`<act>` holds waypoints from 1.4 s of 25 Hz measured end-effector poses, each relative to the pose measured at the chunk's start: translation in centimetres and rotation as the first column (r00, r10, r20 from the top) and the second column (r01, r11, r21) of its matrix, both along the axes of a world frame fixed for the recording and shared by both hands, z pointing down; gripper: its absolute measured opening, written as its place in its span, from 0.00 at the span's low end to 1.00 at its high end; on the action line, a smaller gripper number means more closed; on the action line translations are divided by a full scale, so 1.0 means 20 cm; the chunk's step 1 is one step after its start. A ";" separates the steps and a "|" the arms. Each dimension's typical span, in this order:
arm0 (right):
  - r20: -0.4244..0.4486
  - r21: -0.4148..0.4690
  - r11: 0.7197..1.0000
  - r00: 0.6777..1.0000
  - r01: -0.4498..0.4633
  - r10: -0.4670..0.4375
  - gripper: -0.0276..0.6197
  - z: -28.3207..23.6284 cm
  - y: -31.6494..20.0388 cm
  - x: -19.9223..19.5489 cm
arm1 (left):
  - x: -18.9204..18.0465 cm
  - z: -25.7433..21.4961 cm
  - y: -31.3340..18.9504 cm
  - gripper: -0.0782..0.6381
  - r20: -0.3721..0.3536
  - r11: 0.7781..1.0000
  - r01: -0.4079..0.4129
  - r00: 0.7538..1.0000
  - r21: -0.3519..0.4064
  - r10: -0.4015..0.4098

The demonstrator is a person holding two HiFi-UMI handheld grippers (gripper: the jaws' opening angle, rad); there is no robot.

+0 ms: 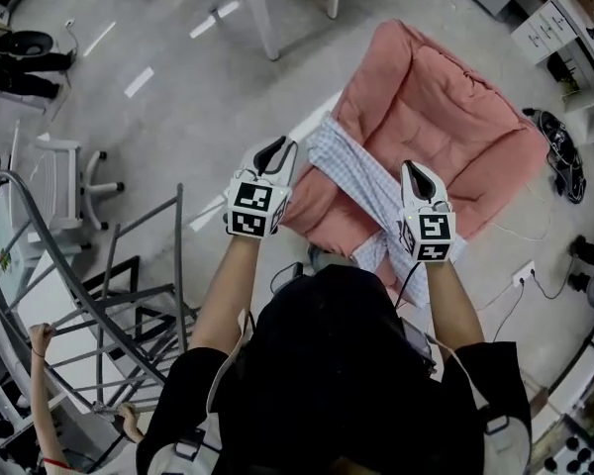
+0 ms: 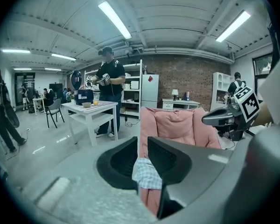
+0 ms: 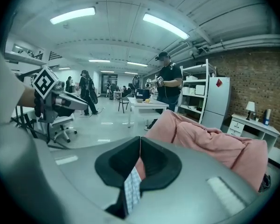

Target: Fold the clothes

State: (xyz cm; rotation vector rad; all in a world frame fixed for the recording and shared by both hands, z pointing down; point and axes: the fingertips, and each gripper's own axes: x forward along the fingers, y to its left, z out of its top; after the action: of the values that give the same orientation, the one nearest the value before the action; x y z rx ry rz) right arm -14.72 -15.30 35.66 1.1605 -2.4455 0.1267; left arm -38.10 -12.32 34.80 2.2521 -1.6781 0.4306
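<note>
Resting on grey floor (image 1: 178,117), a pink cushion (image 1: 445,117) bears checked cloth (image 1: 361,171).

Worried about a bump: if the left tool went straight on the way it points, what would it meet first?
Probably the pink cushion, dead ahead beyond the checked cloth the left tool grips; depth is unclear.
</note>
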 end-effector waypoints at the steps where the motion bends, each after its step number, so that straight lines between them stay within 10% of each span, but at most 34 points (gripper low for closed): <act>1: -0.003 -0.001 1.000 1.000 0.002 -0.002 0.05 0.01 0.05 0.03 | 0.02 0.01 0.04 0.21 -0.003 1.000 0.008 1.000 0.001 -0.008; 15: 0.041 0.041 0.998 0.998 0.043 -0.044 0.05 -0.14 0.63 0.22 | 0.28 -0.05 0.62 0.21 -0.014 0.997 0.071 0.997 0.025 -0.070; 35: -0.008 -0.060 0.992 0.994 0.110 -0.111 0.05 0.19 1.03 1.14 | 1.32 0.55 1.12 0.21 -0.001 0.980 0.023 1.000 -0.196 -0.023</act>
State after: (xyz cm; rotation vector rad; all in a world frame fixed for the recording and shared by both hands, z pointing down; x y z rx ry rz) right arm 8.12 5.24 39.42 0.9951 -2.4722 0.1586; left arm -11.67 10.08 45.72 2.0886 -1.5837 0.5610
